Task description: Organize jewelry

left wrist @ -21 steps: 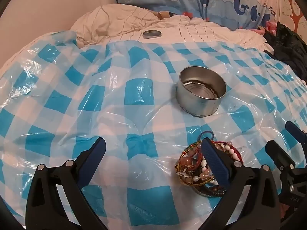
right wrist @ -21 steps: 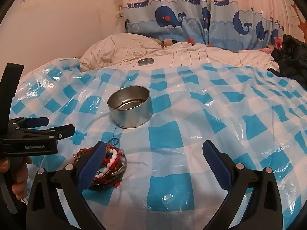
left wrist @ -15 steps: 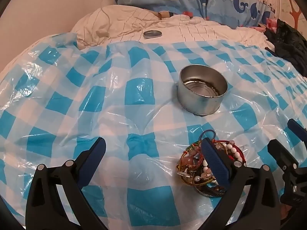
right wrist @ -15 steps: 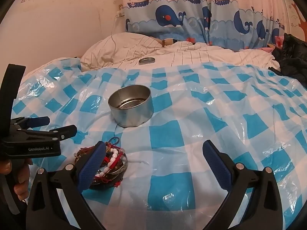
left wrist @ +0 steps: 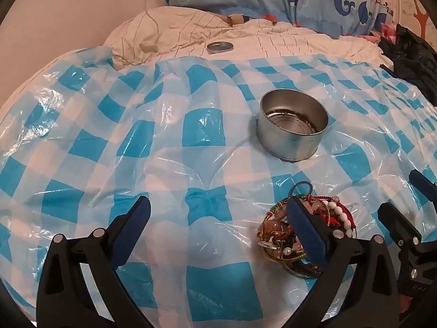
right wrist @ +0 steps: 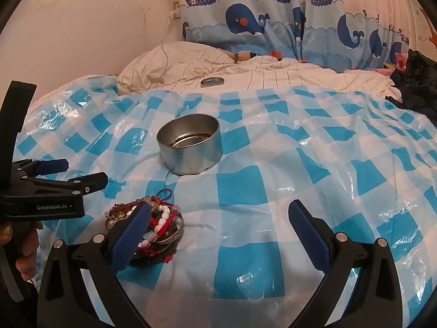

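At the far left of the right wrist view, the left gripper (right wrist: 82,175) comes in from the side, held by a hand (right wrist: 24,243) that is partly cut off by the frame edge; its jaws stand wide apart with nothing between them. Just right of it and nearer, the tangled heap of bracelets (right wrist: 153,224) lies on the blue-checked plastic sheet (right wrist: 273,164), a little blue elastic loop sticking out of its far side. The heap appears to sit on or in a low container, but beads and cords hide most of it, so I cannot tell what that is. Farther back and slightly right stands the empty metal tin (right wrist: 189,143), apart from the heap, and beyond it a round metal lid (right wrist: 212,82) rests on the striped bedding. The right gripper (right wrist: 218,229) is also fully open and empty. The heap lies behind its left finger, outside the gap; in the left wrist view the same heap (left wrist: 308,232) lies behind the left gripper's (left wrist: 218,224) right finger. It sits between the two tools, seemingly about equally near to each, and has no clear long axis.
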The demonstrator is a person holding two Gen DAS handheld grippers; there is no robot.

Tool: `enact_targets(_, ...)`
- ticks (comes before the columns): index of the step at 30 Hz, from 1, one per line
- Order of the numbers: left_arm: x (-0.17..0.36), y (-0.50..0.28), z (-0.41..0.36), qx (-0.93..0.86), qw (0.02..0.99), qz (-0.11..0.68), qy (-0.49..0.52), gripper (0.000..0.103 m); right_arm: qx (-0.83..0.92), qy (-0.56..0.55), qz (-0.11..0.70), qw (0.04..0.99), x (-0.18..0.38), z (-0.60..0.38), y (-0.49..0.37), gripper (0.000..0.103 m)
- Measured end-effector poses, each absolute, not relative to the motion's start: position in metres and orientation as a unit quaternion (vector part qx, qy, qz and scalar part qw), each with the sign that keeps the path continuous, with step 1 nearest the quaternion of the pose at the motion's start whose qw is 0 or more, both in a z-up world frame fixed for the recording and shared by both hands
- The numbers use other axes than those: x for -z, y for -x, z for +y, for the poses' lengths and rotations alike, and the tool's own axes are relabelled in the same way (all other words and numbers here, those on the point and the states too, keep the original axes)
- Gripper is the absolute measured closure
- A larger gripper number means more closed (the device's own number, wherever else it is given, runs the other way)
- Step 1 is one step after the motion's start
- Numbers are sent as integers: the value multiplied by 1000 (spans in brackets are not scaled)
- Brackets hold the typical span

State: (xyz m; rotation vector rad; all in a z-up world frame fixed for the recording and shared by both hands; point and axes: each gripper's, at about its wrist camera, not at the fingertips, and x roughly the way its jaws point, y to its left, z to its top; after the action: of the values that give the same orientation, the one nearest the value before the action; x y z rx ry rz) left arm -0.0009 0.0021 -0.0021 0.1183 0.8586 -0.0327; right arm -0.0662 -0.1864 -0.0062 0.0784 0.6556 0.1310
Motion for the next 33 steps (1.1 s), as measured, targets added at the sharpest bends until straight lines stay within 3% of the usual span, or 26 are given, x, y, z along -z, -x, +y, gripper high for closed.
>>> enact_targets(33, 7, 1, -2, 14, 905, 420, -73, 8, -61, -35, 304, 950, 1, -183, 69, 6)
